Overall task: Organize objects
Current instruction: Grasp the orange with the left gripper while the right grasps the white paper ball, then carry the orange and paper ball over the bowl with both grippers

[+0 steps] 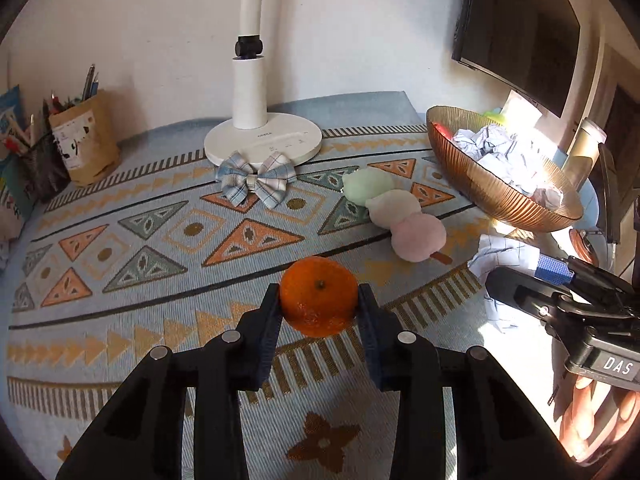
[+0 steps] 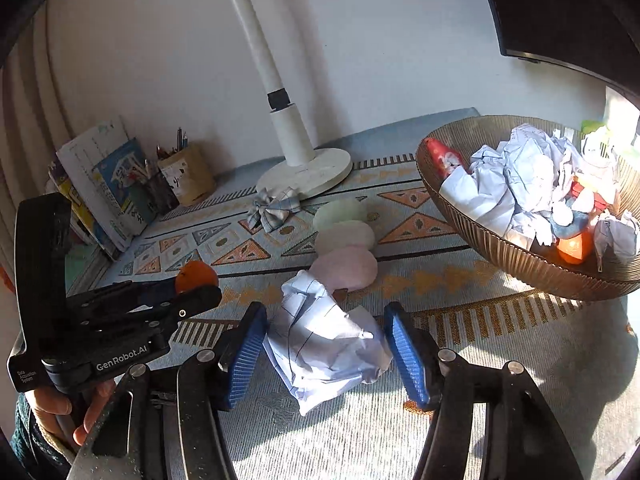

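My left gripper point(image 1: 318, 300) is shut on an orange point(image 1: 318, 297), both pads touching its sides, just above the patterned tablecloth. It also shows in the right wrist view point(image 2: 197, 275) at the left. My right gripper point(image 2: 326, 322) is open around a crumpled paper ball point(image 2: 326, 346) lying on the cloth, its blue pads a little apart from the paper. The paper also shows in the left wrist view point(image 1: 505, 264). A ribbed amber bowl point(image 1: 478, 184) point(image 2: 516, 260) at the right holds several crumpled papers and small items.
A three-ball plush dango skewer point(image 1: 396, 212) point(image 2: 345, 246) lies mid-table. A plaid bow point(image 1: 256, 180) rests by the white lamp base point(image 1: 262, 140). A paper bag with pens point(image 1: 86, 142) and books point(image 2: 104, 188) stand at the back left. A dark monitor point(image 1: 520, 28) hangs at the right.
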Demonstrator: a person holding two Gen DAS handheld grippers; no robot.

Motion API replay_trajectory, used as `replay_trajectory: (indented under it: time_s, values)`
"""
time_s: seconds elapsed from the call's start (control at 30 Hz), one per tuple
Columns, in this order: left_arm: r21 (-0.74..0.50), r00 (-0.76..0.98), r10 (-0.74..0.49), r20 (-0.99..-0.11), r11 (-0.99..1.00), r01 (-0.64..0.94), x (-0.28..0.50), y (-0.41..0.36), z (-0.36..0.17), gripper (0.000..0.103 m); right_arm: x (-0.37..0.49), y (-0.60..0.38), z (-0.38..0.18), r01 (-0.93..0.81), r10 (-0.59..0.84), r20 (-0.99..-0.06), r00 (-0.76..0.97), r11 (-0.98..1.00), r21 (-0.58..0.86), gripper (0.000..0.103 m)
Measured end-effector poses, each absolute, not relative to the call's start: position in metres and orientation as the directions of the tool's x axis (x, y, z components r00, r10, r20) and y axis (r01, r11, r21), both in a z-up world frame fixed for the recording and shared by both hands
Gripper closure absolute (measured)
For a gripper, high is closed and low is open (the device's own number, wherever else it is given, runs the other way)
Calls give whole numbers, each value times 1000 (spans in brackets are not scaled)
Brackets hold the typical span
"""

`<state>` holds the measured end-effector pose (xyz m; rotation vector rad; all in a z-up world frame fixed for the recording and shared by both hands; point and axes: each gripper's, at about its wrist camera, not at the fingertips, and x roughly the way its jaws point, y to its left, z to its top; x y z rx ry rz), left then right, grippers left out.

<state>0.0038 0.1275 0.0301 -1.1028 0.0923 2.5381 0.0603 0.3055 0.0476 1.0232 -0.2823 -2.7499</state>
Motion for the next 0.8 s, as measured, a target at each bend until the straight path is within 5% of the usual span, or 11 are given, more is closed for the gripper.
replay_trajectory:
  time_s: [0.37,0.47,0.8]
  values:
    - [-211,-676,312,-667,-950,-231,11,87,15,69,55,282,33,186,-229,-674,-703,-973,137,43]
    - [-223,-664,313,-679,-950,-220,8,86,12,69,55,282,29,190,-234,-689,-686,-972,141,32]
    - [-229,-662,321,-677,-947,-225,10,85,11,69,44,294,20,149,-277,-729,-626,-960,237,20]
